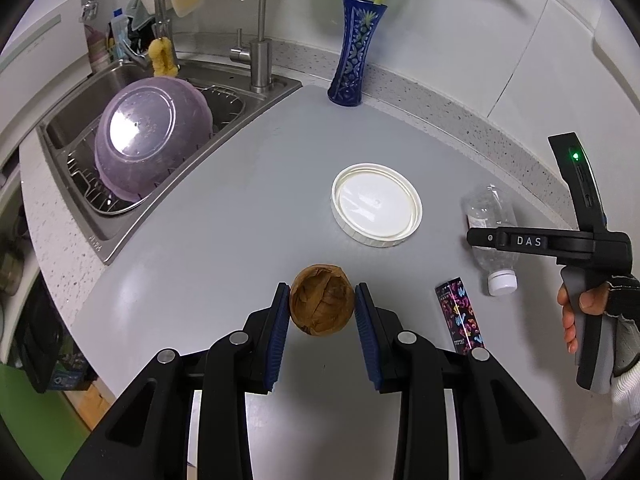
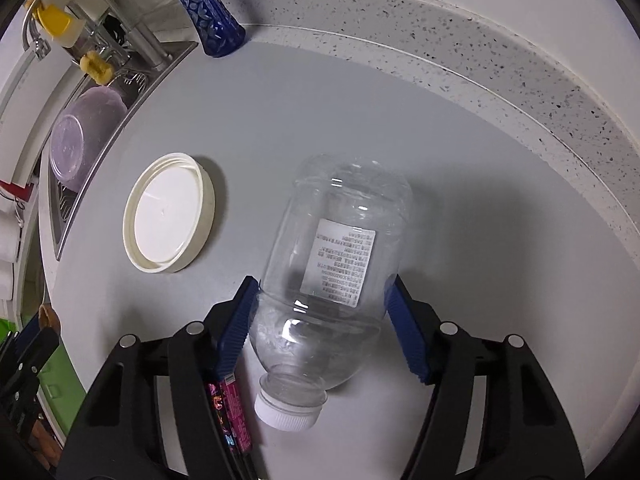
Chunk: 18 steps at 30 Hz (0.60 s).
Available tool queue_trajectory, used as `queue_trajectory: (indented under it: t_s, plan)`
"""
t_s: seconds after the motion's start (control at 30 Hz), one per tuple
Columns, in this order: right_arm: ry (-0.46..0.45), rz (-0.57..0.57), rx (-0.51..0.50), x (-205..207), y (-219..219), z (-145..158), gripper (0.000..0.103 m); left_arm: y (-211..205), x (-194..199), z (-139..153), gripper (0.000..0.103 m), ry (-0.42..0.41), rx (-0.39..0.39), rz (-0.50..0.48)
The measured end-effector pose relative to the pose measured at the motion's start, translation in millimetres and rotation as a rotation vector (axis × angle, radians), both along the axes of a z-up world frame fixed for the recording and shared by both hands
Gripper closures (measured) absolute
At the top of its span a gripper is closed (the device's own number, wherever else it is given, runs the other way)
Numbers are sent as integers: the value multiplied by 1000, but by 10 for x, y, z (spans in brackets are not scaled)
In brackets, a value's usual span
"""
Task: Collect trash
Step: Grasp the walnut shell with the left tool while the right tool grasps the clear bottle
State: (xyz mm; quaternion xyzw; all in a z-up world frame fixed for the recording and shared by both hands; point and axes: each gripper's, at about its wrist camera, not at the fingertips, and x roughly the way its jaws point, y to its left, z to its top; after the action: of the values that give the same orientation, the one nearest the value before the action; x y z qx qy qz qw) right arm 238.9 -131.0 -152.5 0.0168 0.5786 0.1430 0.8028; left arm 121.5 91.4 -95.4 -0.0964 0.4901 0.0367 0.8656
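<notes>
A brown crumpled ball [image 1: 322,304] sits between the blue pads of my left gripper [image 1: 322,305], which is shut on it over the grey counter [image 1: 240,208]. A clear plastic bottle [image 2: 332,240] with a white cap [image 2: 288,412] lies on its side on the counter. My right gripper [image 2: 320,300] reaches down over it and both pads press its lower body. In the left wrist view the bottle [image 1: 490,212] lies at the right under that gripper, held by a person's hand [image 1: 580,312]. A dark, colourful wrapper [image 1: 460,316] lies beside the bottle's cap.
A white round lid [image 1: 376,210] lies upside down mid-counter. A blue vase [image 1: 354,52] stands at the back by the speckled edge. At the left is a steel sink [image 1: 100,240] holding a purple bowl [image 1: 152,140] in a wire rack, with taps behind.
</notes>
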Motion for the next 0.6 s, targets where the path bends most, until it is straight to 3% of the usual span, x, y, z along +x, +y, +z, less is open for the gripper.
queue_trajectory:
  t_s: [0.23,0.4,0.6]
  plan:
    - [-102,66,6,-196,-18,326,40,33,-187,137,70,-19,-12,27]
    - [-214,218,11,-626,114,783,40,123,-469,297,70,-37,-19,65]
    - [-329,430,-7,-1261,573,1179,40,325,-1121,536,70,-60,-2,150]
